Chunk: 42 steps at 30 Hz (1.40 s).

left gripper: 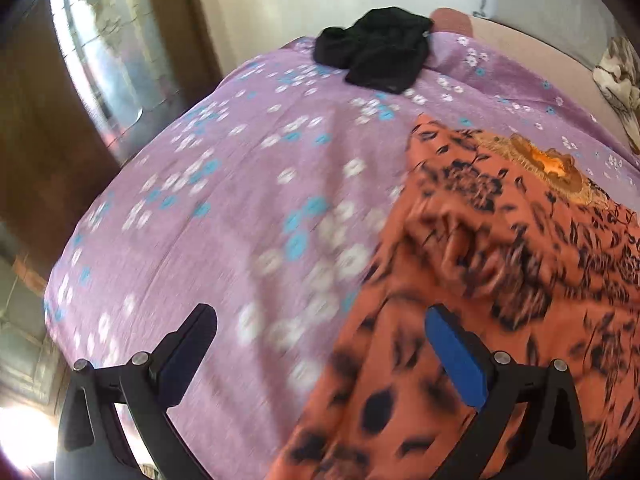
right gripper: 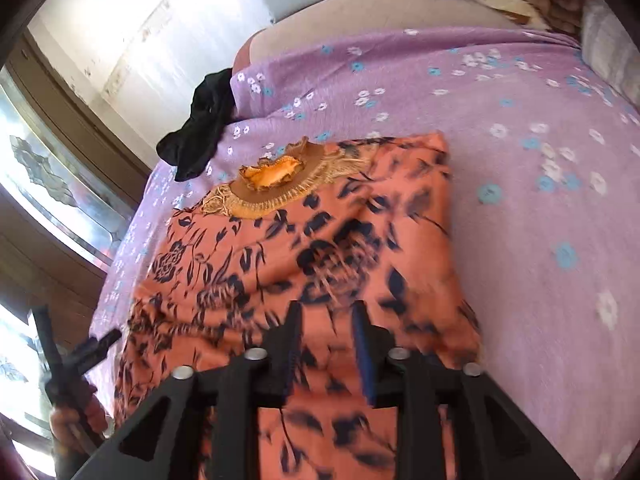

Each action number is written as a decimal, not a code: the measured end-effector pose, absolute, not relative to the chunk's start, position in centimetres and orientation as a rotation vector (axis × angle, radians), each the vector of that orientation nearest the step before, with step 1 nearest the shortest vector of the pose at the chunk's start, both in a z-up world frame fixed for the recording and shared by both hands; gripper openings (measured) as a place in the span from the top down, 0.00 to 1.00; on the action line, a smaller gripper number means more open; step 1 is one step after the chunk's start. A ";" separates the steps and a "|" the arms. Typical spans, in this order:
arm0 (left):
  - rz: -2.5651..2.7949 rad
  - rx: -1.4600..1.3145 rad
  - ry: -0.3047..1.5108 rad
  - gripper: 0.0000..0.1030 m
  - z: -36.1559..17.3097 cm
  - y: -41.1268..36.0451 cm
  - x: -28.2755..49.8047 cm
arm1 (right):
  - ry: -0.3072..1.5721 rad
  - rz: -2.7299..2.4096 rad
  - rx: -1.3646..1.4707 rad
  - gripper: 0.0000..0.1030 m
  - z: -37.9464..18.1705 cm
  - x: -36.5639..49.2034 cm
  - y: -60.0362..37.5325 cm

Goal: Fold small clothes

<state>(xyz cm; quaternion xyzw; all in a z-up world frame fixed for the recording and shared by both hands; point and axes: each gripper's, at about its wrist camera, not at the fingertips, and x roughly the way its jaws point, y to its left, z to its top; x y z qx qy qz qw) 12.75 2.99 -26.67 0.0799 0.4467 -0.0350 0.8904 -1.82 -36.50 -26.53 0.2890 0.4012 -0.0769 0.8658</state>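
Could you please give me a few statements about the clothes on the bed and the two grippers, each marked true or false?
1. The orange floral garment lies on a purple flowered bedsheet. True.
2. The left hand-held gripper is clamped shut on cloth. False: its jaws stand wide open, holding nothing.
3. A black garment lies crumpled near the far edge of the bed. True.
4. The black garment rests on top of the orange one. False: they lie apart.
5. The right hand-held gripper is above the orange garment. True.
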 end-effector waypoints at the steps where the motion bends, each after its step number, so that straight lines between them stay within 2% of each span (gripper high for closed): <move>1: -0.061 0.151 0.936 0.00 -26.9 4.2 11.9 | 0.833 -0.177 0.623 0.39 -26.7 -3.2 -36.7; 2: -0.059 0.131 0.952 0.00 -27.2 5.2 11.2 | 0.830 -0.194 0.641 0.34 -26.8 -4.6 -36.8; 10: -0.138 -0.143 1.140 0.00 -30.0 10.2 7.9 | 0.809 -0.245 0.826 0.34 -28.1 -14.1 -37.3; 13: -0.209 -0.189 1.168 0.14 -30.4 10.4 6.7 | 0.836 -0.182 0.983 0.34 -30.2 -16.5 -37.4; 15: -0.214 -0.148 1.164 0.29 -30.2 9.9 5.9 | 0.870 -0.133 1.065 0.34 -31.5 -17.6 -36.5; 16: -0.227 -0.134 1.167 0.41 -30.1 9.6 5.5 | 0.875 -0.120 1.080 0.34 -31.7 -18.1 -35.9; 17: -0.249 -0.126 1.175 0.45 -30.0 9.3 5.2 | 0.887 -0.108 1.093 0.34 -31.9 -18.5 -35.3; 19: -0.294 -0.128 1.204 0.45 -30.0 9.0 4.4 | 0.926 -0.088 1.120 0.34 -32.5 -19.2 -33.8; 21: -0.299 -0.114 1.225 0.40 -30.2 8.6 4.0 | 0.966 -0.095 1.108 0.34 -33.1 -19.5 -32.4; 23: -0.286 -0.107 1.260 0.20 -30.6 8.5 3.8 | 1.009 -0.112 1.057 0.36 -33.0 -19.1 -31.1; 25: -0.256 -0.104 1.302 0.19 -31.2 8.5 3.8 | 1.047 -0.123 1.009 0.38 -33.0 -18.6 -30.2; 27: -0.250 -0.101 1.312 0.19 -31.4 8.2 3.9 | 1.086 -0.143 0.949 0.44 -33.4 -18.6 -29.3; 28: -0.254 -0.106 1.310 0.19 -31.3 8.3 3.7 | 1.110 -0.170 0.903 0.58 -33.5 -18.5 -28.9; 29: -0.256 -0.112 1.307 0.23 -31.2 8.4 3.7 | 1.123 -0.193 0.874 0.68 -33.5 -18.5 -28.6; 30: -0.248 -0.114 1.303 0.28 -31.1 8.6 3.6 | 1.121 -0.196 0.868 0.70 -33.3 -18.6 -28.6; 32: -0.233 -0.139 1.294 0.46 -30.7 9.3 3.5 | 1.119 -0.198 0.862 0.82 -32.9 -18.7 -28.5; 33: -0.231 -0.156 1.287 0.53 -30.5 9.8 3.4 | 1.113 -0.194 0.858 0.85 -32.5 -18.8 -28.3; 35: -0.249 -0.179 1.280 0.81 -30.1 10.5 3.2 | 1.080 -0.169 0.841 0.88 -31.0 -18.9 -27.9; 36: -0.266 -0.184 1.281 0.84 -29.9 10.7 3.2 | 1.060 -0.150 0.835 0.88 -30.2 -18.9 -27.8; 39: -0.241 -0.132 1.288 0.83 -29.6 10.7 3.4 | 1.103 -0.126 0.822 0.88 -30.1 -18.8 -27.2; 40: -0.228 -0.128 1.299 0.74 -29.7 10.8 3.3 | 1.131 -0.150 0.818 0.85 -30.6 -18.7 -27.2; 41: -0.202 -0.126 1.312 0.55 -29.8 11.0 3.4 | 1.168 -0.186 0.814 0.85 -31.2 -18.6 -27.2; 42: -0.170 -0.122 1.325 0.44 -30.0 11.3 3.4 | 1.202 -0.206 0.814 0.84 -31.6 -18.3 -27.0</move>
